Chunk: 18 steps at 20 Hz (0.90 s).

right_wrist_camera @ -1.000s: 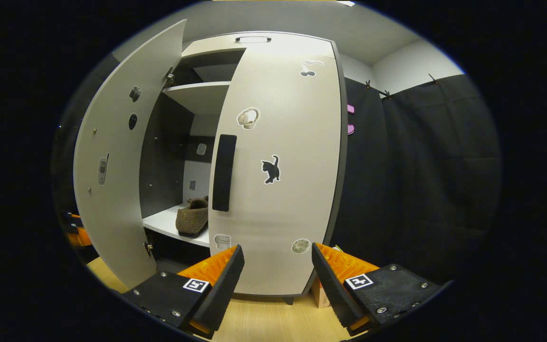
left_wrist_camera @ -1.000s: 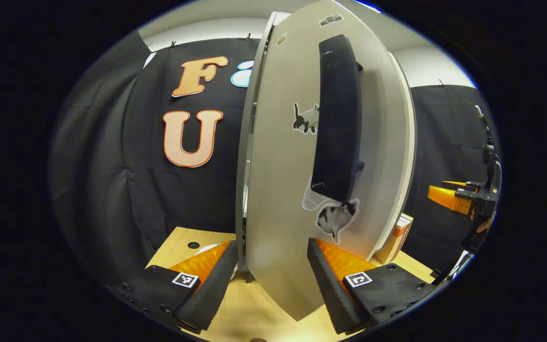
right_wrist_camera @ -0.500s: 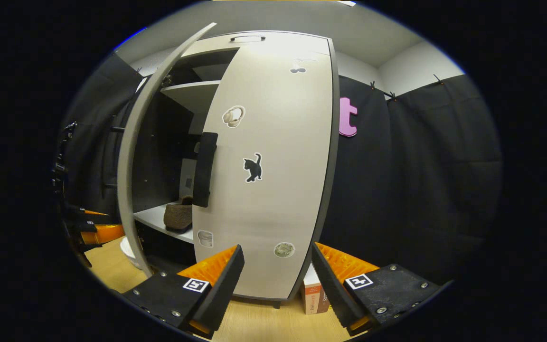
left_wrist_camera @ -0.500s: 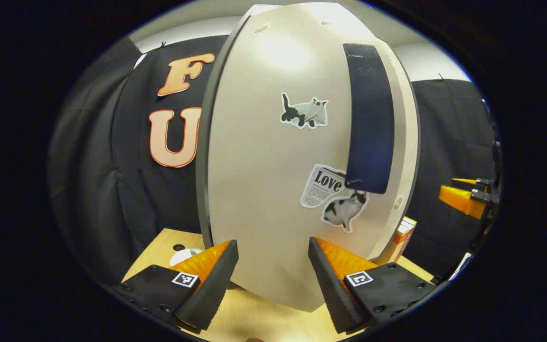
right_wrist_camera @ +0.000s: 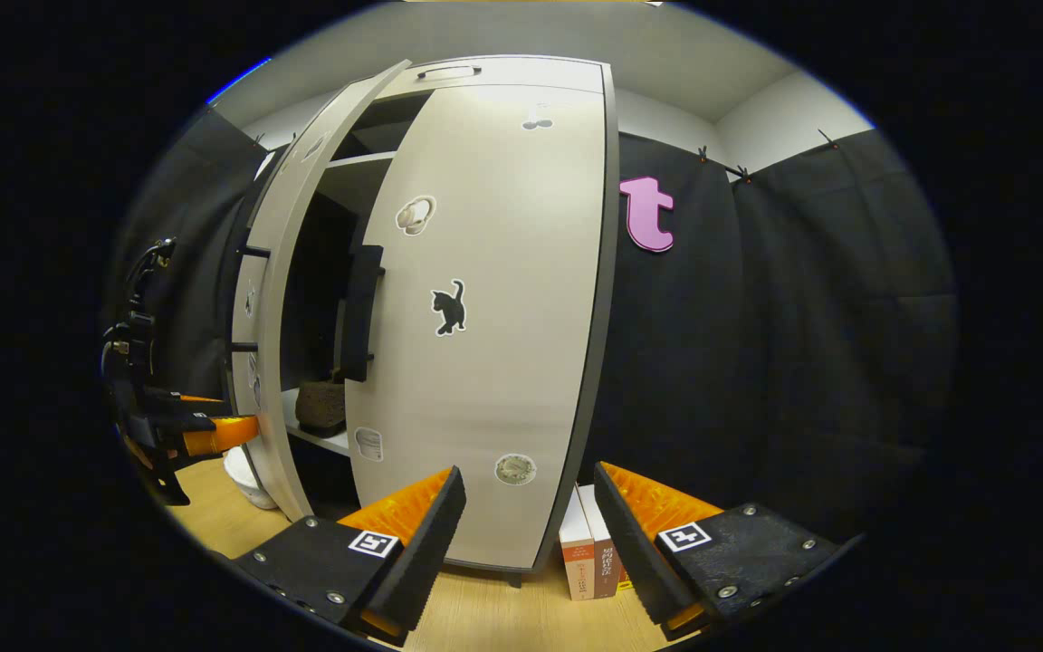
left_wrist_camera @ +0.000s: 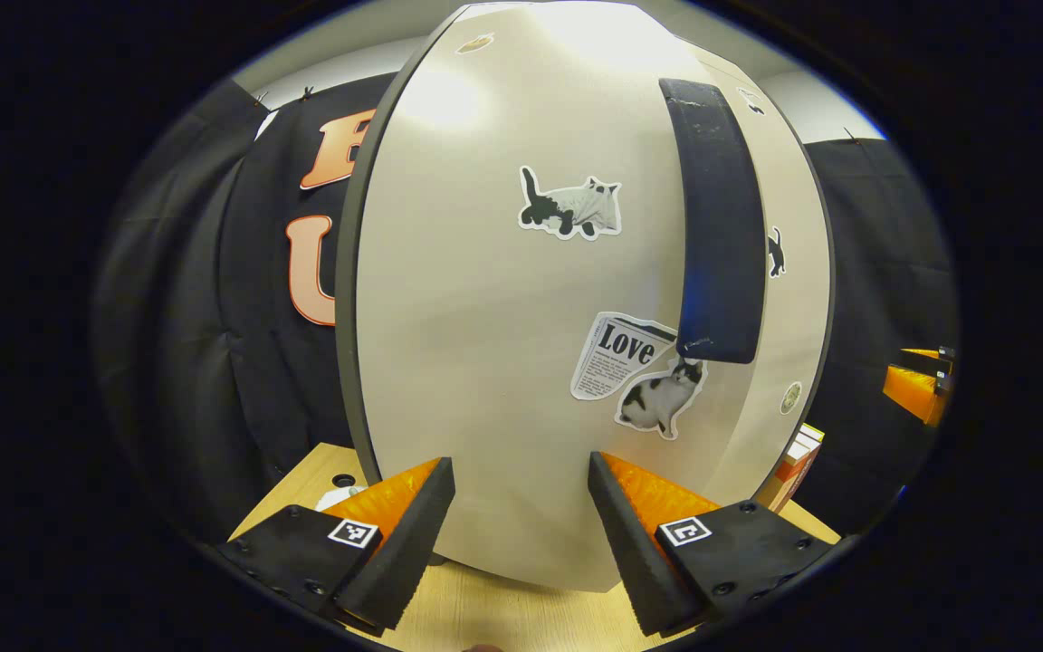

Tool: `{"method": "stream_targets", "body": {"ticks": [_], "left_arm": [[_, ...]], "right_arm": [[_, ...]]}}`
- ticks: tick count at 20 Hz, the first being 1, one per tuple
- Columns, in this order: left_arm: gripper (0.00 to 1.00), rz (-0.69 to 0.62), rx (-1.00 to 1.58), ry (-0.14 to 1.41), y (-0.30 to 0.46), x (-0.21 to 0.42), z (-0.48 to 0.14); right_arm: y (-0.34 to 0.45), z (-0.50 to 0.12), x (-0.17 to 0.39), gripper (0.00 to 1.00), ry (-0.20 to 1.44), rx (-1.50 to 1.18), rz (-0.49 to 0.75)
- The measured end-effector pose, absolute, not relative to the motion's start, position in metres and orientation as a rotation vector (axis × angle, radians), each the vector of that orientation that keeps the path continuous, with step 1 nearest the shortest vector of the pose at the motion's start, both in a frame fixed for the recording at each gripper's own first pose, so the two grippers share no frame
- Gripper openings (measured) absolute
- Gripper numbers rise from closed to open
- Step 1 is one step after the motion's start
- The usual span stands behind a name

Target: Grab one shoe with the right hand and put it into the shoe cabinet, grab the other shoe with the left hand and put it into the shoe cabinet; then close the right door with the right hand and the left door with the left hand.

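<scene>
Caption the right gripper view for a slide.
Right door closed, left door ajar, shoe on shelf.

We see pale grey-beige cabinet doors with a black handle and black-and-white cat stickers. Our grippers' fingers are orange with black pads. A brown shoe sits inside; orange-and-white books stand on the light wood table.

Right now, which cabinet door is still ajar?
The left door, beside the left gripper: a gap to the right door shows the shelf and a brown shoe. The right door sits flush.
</scene>
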<state>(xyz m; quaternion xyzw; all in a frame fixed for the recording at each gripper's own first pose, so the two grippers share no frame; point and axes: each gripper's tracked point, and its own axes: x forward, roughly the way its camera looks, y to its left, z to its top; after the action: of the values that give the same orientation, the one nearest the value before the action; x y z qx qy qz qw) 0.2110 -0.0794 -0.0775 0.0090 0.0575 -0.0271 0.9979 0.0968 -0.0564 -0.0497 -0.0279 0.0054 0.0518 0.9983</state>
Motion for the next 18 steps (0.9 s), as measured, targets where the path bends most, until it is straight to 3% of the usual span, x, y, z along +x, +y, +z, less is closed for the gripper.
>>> {"method": "stream_targets", "body": {"ticks": [9, 18], "left_arm": [[0.97, -0.009, 0.036, 0.108, -0.097, 0.252, -0.077], [0.99, 0.042, 0.051, 0.17, -0.088, 0.247, -0.073]], "right_arm": [[-0.076, -0.044, 0.107, 0.89, 0.029, 0.016, 0.112], [-0.084, -0.017, 0.111, 0.89, 0.066, 0.071, 0.13]]}}
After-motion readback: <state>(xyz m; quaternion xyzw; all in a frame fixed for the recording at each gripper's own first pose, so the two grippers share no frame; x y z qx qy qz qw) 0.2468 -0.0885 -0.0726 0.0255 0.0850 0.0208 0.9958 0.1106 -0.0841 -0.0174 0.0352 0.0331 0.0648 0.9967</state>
